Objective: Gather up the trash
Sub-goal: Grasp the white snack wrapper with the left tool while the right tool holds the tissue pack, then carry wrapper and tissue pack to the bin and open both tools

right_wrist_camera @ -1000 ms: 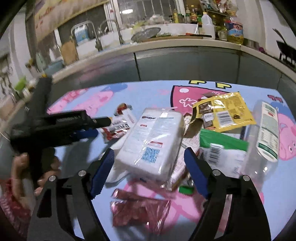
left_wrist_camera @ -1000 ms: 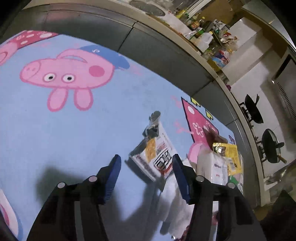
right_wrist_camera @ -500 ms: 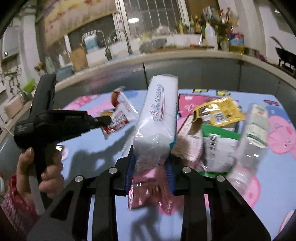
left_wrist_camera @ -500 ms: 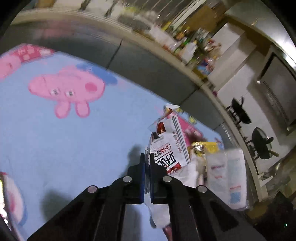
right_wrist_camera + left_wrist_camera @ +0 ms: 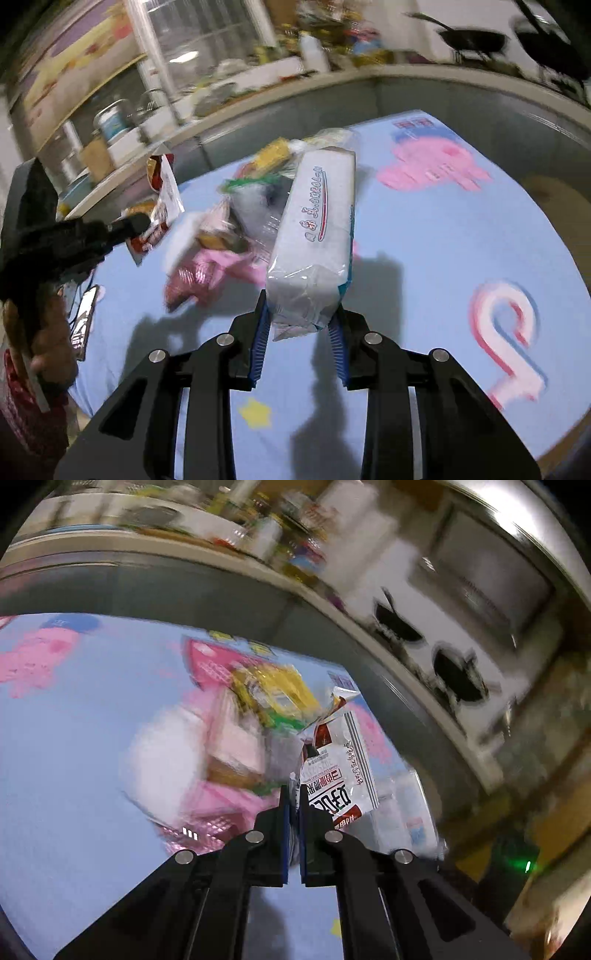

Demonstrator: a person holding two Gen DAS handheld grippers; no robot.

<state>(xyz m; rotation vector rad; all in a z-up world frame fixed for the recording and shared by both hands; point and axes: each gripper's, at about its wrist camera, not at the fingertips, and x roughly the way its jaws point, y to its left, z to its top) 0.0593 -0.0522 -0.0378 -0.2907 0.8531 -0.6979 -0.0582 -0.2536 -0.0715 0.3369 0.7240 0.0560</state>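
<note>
My left gripper (image 5: 293, 797) is shut on the edge of a white snack wrapper (image 5: 338, 771) with black and red print, lifted above the blue cartoon cloth. My right gripper (image 5: 299, 314) is shut on the end of a white plastic tissue pack (image 5: 317, 221), which stands up off the cloth. In the right wrist view the left gripper (image 5: 136, 221) shows at far left with the snack wrapper (image 5: 164, 192) hanging from it. A blurred heap of trash (image 5: 229, 229) lies on the cloth: a yellow packet (image 5: 273, 686), a pink wrapper (image 5: 192, 277), green and clear pieces.
The blue cartoon tablecloth (image 5: 443, 258) covers the table. A phone (image 5: 83, 321) lies near its left edge beside the person's hand (image 5: 48, 350). A grey counter (image 5: 221, 587) with bottles runs behind, with black pans (image 5: 458, 672) on a stove at the right.
Both grippers closed and lifted: the left took the snack wrapper, the right took the tissue pack. Both have since swung sideways across the cloth, blurring the background.
</note>
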